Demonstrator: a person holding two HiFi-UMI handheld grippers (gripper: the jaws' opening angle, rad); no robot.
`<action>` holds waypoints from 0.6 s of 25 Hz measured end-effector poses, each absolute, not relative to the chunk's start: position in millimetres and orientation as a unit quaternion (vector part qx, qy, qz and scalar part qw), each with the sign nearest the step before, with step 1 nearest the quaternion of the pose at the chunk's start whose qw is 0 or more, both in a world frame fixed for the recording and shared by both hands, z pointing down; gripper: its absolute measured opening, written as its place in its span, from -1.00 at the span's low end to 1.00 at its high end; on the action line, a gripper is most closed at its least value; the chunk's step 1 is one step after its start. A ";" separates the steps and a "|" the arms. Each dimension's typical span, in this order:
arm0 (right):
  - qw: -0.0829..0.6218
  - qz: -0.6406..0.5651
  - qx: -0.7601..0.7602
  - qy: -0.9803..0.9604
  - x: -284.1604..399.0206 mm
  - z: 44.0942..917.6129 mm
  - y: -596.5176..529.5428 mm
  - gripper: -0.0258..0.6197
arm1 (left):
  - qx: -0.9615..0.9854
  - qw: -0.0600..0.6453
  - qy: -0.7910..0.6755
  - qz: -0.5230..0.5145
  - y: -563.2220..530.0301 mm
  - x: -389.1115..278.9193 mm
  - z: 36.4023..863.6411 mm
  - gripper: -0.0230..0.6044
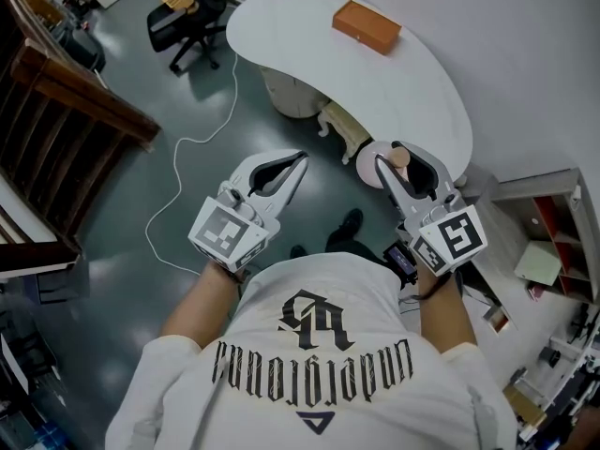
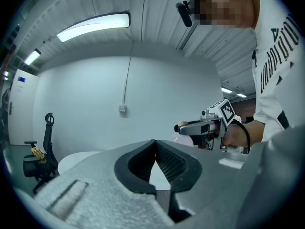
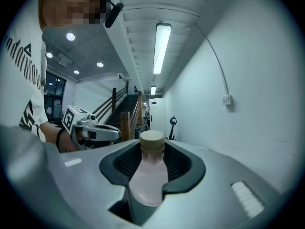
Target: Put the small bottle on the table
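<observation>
My right gripper (image 1: 394,155) is shut on the small bottle (image 3: 148,175), a pale pink bottle with a beige cap (image 1: 399,157) that pokes out past the jaw tips. I hold it in the air off the near edge of the white curved table (image 1: 394,92), not touching it. My left gripper (image 1: 298,160) hangs level with it to the left, its tips together and nothing between them (image 2: 155,143). Each gripper view shows the other gripper across the gap, the right gripper (image 2: 190,127) and the left gripper (image 3: 112,133).
An orange-brown box (image 1: 366,26) lies on the table's far part. A black office chair (image 1: 187,17) and a white cable (image 1: 178,186) are on the dark floor to the left. A wooden stair rail (image 1: 66,101) is far left, and shelves (image 1: 553,242) are at the right.
</observation>
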State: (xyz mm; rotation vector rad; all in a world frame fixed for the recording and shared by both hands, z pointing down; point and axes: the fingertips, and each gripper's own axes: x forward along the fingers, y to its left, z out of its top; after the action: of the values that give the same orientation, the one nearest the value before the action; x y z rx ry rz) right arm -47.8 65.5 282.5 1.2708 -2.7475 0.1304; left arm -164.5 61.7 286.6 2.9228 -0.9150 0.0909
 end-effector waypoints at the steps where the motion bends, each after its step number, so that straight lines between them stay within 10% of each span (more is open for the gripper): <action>1: 0.056 0.043 0.418 -0.906 -41.9 283.7 57.4 -0.49 | 0.952 0.040 -0.301 0.030 53.3 -159.6 287.9 -0.90; 15: 0.074 0.036 0.406 -0.910 71.6 297.5 -43.6 -0.49 | 0.948 0.059 -0.312 0.032 -49.4 -43.6 306.0 -0.90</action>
State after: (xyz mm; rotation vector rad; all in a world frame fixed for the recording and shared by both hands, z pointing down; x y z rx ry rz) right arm 71.6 -43.6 297.5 1.2188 -2.7311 0.1084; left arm -43.6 -49.4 306.0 2.8706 -0.9436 0.0983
